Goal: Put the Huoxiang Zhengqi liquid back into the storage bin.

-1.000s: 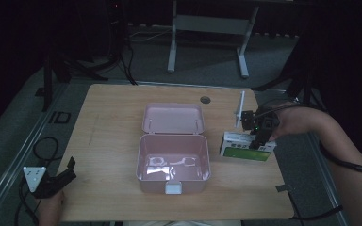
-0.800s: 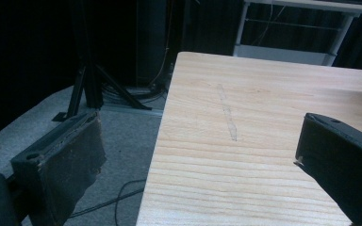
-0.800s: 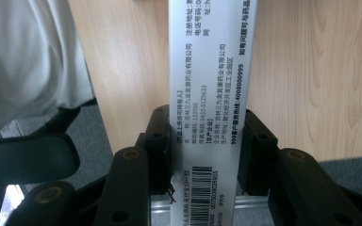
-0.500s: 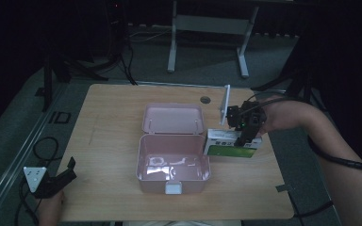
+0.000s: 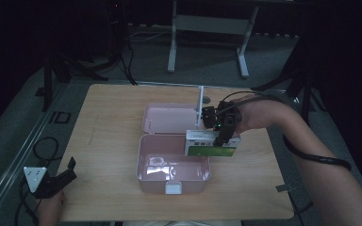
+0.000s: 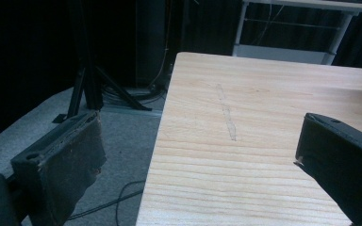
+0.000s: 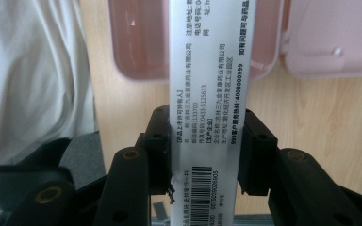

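An open pink lunch box (image 5: 172, 165) sits mid-table, its lid (image 5: 169, 117) laid flat behind it. My right gripper (image 5: 222, 134) is shut on a white and green medicine box (image 5: 211, 146), which hangs over the pink box's right rim. In the right gripper view the medicine box (image 7: 209, 70) stands between the two black pads (image 7: 254, 155), with the pink tray (image 7: 141, 42) beneath its far end. My left gripper (image 5: 59, 181) rests at the table's near left corner. Its pads (image 6: 68, 160) stand wide apart with nothing between them.
The wooden table (image 5: 103, 141) has bare room left of the pink box. A small dark round spot (image 5: 206, 99) lies near the far edge. A metal stand (image 5: 207, 28) and cables are on the floor beyond the table. White cloth (image 7: 33, 80) shows in the right gripper view.
My right gripper has carried the medicine box leftward, from the table right of the pink box to over its right rim. The left gripper has stayed put.
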`<state>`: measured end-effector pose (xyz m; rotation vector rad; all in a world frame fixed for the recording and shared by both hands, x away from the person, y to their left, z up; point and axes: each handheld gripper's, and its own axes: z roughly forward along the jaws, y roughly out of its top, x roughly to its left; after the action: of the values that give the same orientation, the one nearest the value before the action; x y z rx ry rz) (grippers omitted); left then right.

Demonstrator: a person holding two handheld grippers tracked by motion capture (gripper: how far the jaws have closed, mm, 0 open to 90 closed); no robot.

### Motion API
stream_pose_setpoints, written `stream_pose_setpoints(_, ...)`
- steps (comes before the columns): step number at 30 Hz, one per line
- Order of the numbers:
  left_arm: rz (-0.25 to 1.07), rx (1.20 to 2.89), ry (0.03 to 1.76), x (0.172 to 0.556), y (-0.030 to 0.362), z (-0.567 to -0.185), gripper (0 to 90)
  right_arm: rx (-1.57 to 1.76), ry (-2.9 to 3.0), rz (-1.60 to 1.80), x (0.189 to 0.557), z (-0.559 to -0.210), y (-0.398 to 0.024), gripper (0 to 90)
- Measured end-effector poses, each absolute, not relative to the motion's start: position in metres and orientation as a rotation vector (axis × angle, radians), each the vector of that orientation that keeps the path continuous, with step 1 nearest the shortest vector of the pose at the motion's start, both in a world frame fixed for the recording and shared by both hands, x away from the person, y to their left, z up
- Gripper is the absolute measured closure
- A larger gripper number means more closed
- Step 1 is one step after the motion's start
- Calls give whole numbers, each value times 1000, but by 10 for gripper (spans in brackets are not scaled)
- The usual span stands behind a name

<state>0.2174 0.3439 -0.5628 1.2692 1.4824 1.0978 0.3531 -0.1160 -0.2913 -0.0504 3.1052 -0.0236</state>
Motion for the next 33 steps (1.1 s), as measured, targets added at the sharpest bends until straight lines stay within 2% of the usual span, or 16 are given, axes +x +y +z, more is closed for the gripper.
stream_pose_setpoints(17, 1090, 1267, 1480, 217, 344, -563, 21, -181, 3132, -33, 338, -304, -56, 619)
stream_pose_setpoints(26, 1088, 1273, 1477, 217, 345, -563, 21, -241, 3147, -48, 331, -324, -36, 619)
stream_pose_setpoints(33, 1087, 1272, 1476, 217, 345, -563, 21, -213, 3169, -65, 334, -351, -37, 619)
